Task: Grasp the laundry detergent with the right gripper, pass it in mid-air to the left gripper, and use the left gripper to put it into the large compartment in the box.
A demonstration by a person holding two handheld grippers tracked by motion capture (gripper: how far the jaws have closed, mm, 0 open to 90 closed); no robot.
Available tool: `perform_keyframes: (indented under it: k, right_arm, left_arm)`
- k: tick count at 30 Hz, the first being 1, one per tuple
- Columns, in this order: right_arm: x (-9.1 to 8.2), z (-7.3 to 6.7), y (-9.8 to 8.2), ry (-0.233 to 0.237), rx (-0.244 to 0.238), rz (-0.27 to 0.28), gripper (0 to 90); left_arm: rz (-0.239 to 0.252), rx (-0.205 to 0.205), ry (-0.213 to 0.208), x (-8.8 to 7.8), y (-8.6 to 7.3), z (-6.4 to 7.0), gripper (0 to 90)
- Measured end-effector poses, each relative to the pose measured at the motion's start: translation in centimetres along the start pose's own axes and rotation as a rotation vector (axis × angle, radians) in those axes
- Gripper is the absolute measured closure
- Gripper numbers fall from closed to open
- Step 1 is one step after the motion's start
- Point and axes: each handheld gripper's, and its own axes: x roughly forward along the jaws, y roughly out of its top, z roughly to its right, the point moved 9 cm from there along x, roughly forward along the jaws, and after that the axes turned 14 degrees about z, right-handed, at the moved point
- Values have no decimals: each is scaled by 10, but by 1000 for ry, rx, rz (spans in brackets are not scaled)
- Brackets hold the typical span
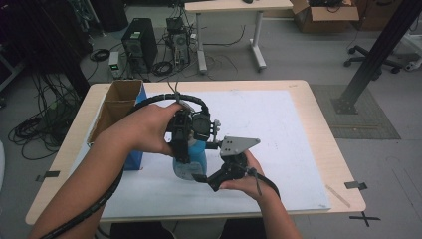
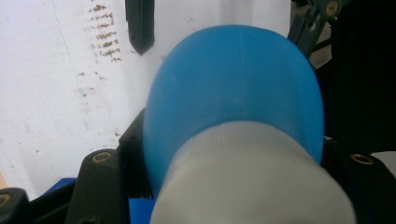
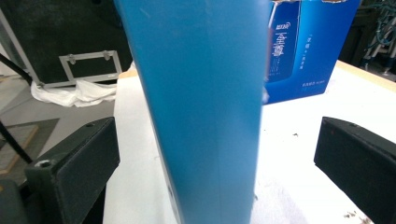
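I saw a white sheet [image 1: 278, 129] covering most of the wooden worktop [image 1: 318, 104]. An open cardboard box [image 1: 117, 107] with blue printed sides stood at the worktop's left edge. Beyond it, on the floor, I made out a black computer tower [image 1: 140, 44], tangled cables [image 1: 35, 129], and a white-legged desk [image 1: 229, 30].

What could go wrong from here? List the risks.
1. The left claw alone grips the blue bottle, up by its white cap end; the smooth body might slip or swing.
2. The right claw stands open around the bottle without pressing; moving off, a pad could knock it.
3. The box stands close by; a swing could hit it.
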Motion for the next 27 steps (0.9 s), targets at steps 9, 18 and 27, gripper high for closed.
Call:
perform_keyframes:
  k: [9,18,27]
  right_arm:
    - [-28,9,10,-9,-21,-30,1]
    - [-66,30,29,-61,-38,-121,4]
    - [-93,47,34,-117,-43,-240,4]
  left_arm:
    - [8,-86,8,-10,-6,-4,384]
    - [5,-317,24,-22,-12,-13,384]
    - [35,-405,40,-32,-19,-19,384]
